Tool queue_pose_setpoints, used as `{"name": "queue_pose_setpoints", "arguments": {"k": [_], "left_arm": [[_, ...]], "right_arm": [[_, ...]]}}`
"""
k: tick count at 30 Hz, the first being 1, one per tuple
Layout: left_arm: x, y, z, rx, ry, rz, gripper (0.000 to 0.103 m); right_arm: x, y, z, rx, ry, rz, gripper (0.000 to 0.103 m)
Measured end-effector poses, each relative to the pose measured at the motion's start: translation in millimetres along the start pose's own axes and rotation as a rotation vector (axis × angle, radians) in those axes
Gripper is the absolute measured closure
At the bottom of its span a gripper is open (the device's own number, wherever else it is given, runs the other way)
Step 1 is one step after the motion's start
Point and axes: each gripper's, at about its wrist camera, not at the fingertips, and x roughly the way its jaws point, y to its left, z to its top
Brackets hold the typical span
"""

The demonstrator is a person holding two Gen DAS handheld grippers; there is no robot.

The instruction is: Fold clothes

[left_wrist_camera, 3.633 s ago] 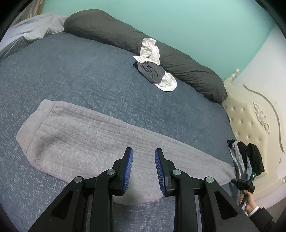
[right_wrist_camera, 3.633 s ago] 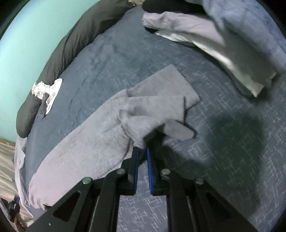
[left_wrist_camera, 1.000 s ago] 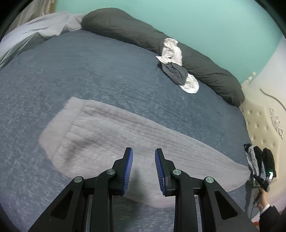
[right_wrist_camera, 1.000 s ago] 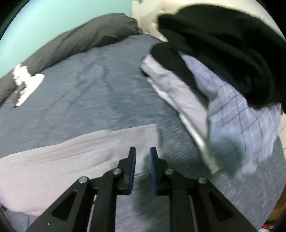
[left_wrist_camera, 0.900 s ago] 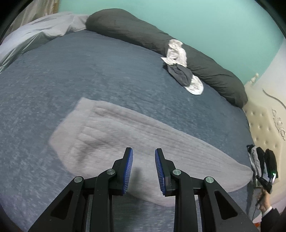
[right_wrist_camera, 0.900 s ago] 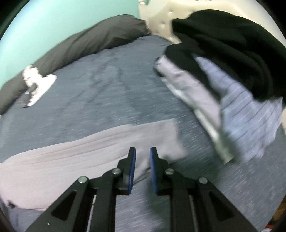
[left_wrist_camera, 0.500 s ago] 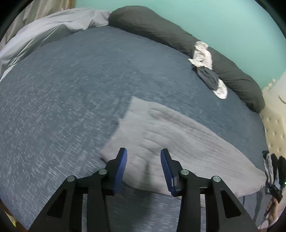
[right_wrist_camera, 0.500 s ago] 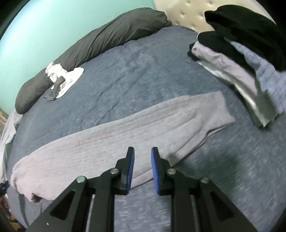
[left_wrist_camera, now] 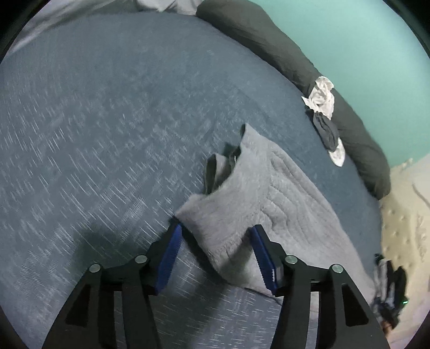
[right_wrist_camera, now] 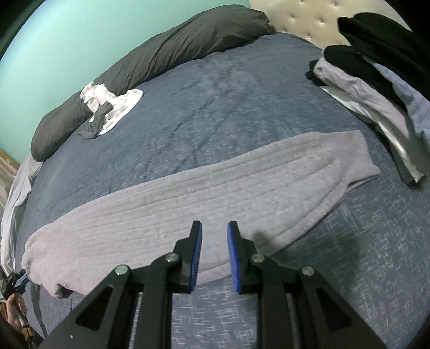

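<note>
A grey ribbed knit garment point(right_wrist_camera: 204, 193) lies stretched out long and flat across a blue bed point(right_wrist_camera: 242, 102), running from the near left to the far right in the right wrist view. Its right end sits just beside a stack of folded clothes point(right_wrist_camera: 376, 80) in black, lilac and pale blue at the far right of the bed.

The right gripper point(right_wrist_camera: 214, 228) hovers over the near edge of the garment, around its middle. Its 2 blue-padded fingers stand a modest gap apart with nothing between them.

In the left wrist view, the left gripper point(left_wrist_camera: 216, 231) has its 2 fingers spread wide, straddling the near corner of the garment's point(left_wrist_camera: 268, 193) end. Whether the pads touch the cloth cannot be told. That end looks rumpled, with a dark opening showing at the cuff. This view is blurred.

A long dark grey bolster pillow point(right_wrist_camera: 150, 59) runs along the far edge of the bed against a turquoise wall point(right_wrist_camera: 67, 32). A small heap of white and dark cloth point(right_wrist_camera: 107, 107) rests against the pillow. A cream tufted headboard point(right_wrist_camera: 301, 18) stands at the far right. At the far left edge of the right wrist view, a person's hand point(right_wrist_camera: 14, 308) holds the other gripper's handle.
</note>
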Motion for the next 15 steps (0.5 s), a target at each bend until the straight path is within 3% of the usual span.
{"name": "queue_pose_setpoints", "arguments": {"k": [7, 12, 15], "left_arm": [[15.1, 7.2, 3.0, -0.033, 0.014, -0.041, 0.045], [14.1, 3.7, 11.4, -0.022, -0.002, -0.043, 0.077], [6.8, -3.3, 19.9, 0.004, -0.026, -0.028, 0.084]], "right_arm": [[1.9, 10.2, -4.4, -0.012, 0.008, 0.014, 0.084], [3.2, 9.4, -6.8, 0.005, 0.009, 0.018, 0.084], [3.9, 8.8, -7.1, 0.009, 0.01, 0.021, 0.084]]}}
